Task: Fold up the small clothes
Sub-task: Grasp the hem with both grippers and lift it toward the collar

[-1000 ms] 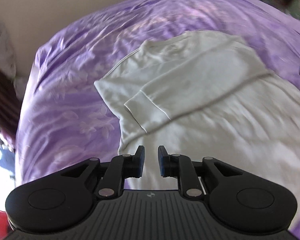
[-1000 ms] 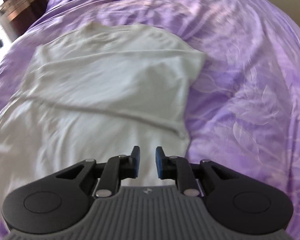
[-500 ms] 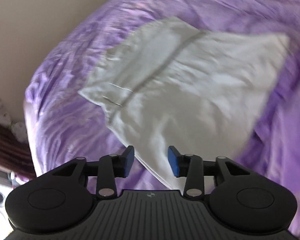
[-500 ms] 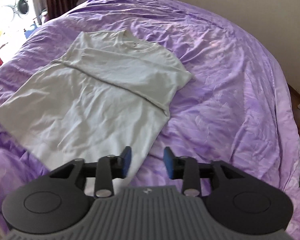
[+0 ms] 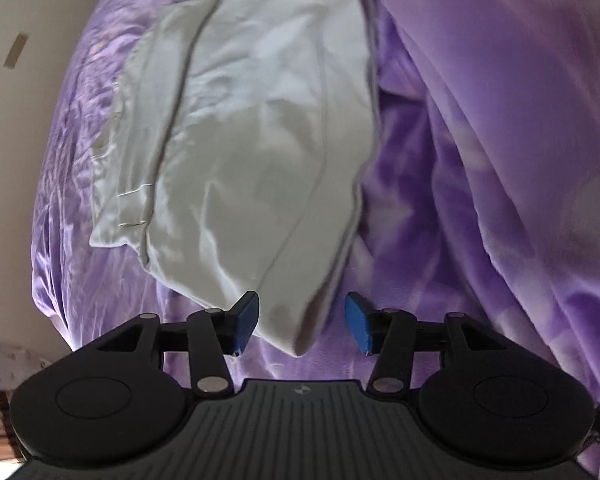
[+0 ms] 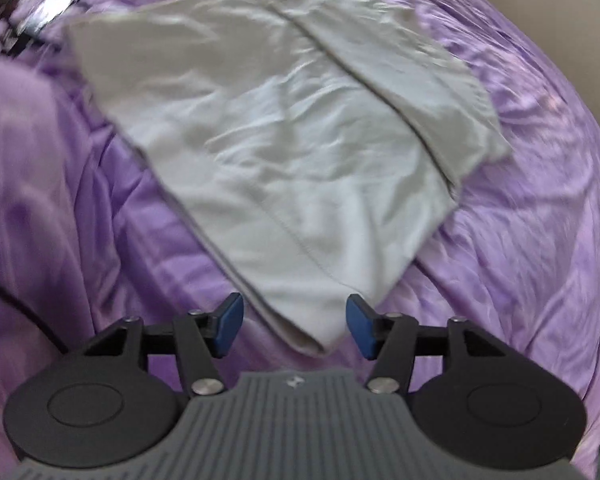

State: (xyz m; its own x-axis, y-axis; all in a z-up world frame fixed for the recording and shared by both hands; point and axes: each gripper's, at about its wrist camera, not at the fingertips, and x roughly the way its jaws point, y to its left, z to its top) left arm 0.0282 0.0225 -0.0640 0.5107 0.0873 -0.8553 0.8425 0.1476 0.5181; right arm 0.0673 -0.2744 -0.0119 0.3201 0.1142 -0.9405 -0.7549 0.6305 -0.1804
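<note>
The left claw (image 5: pixel 302 326) hung over the bed with its jaws opening. A bottom corner of the white T-shirt (image 5: pixel 260 140) lay between its blue pads (image 5: pixel 246 320), but they did not press on it. The shirt lay spread on the purple bedcover (image 5: pixel 500 160), both sleeves folded in across the chest. The right claw (image 6: pixel 292 326) was the same: jaws opening, the other hem corner between them, ungripped.

The step in hand looked like taking both hem corners to fold the shirt up toward the neck. To do it well, each claw should probably pinch both layers right at the corner, then both should lift and travel evenly so the fold stays square.

The bedcover was heavily rumpled, with a raised ridge (image 5: pixel 480 100) right beside the shirt; a pad could catch that cloth along with the hem. A dark cord (image 6: pixel 24 308) lay at the left of the right view.
</note>
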